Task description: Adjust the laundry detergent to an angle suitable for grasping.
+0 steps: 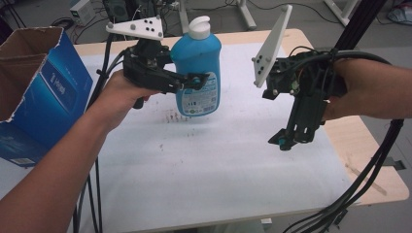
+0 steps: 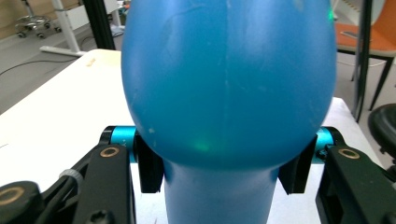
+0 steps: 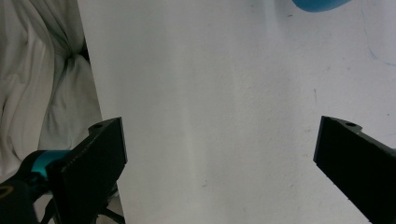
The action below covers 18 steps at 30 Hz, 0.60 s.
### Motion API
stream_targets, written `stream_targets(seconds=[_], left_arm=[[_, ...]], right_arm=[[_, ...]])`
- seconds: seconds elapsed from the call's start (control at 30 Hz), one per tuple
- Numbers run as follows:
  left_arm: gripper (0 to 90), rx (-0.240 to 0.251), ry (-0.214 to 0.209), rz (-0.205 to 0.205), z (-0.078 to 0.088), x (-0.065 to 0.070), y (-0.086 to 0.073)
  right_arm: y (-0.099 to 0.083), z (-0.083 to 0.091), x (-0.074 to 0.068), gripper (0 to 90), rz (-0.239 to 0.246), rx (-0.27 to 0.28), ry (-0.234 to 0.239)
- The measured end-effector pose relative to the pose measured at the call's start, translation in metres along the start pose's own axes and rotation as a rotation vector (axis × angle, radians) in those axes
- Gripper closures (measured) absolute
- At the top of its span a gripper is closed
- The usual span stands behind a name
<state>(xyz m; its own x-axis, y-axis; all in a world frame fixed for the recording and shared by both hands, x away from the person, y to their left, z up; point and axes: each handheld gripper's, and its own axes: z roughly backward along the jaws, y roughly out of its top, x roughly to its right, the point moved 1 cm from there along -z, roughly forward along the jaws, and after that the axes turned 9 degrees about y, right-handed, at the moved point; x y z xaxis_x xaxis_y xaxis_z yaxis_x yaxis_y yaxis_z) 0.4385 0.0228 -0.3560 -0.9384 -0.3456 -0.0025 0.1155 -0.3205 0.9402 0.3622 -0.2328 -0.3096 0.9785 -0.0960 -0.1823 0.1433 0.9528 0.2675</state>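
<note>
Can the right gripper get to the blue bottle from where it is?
Probably yes. The right gripper hangs open and empty, and nothing stands between it and the bottle, which the left gripper holds up above the table.

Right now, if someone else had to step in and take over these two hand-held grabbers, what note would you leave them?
Left gripper: shut on the blue bottle, holding it upright above the white table, white cap on top.
Right gripper: open, holding nothing, pointing down over the table's right side.
An open cardboard box sits at the table's left edge.
Done: bottle picked up.
Left: setting it down somewhere, possibly in the box; that is a guess.
</note>
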Motion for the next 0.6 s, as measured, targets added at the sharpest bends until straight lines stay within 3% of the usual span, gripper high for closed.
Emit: stream_targets(seconds=[0.2,0.6], left_arm=[[44.8,-0.02,-0.03,-0.026,0.002,-0.002,-0.006],[44.8,-0.047,-0.074,-0.038,0.001,0.0,-0.016]], right_arm=[[0.0,0.0,0.0,2.0,0.0,0.0,0.001],[0.001,-0.001,0.001,2.0,-0.005,-0.007,0.004]])
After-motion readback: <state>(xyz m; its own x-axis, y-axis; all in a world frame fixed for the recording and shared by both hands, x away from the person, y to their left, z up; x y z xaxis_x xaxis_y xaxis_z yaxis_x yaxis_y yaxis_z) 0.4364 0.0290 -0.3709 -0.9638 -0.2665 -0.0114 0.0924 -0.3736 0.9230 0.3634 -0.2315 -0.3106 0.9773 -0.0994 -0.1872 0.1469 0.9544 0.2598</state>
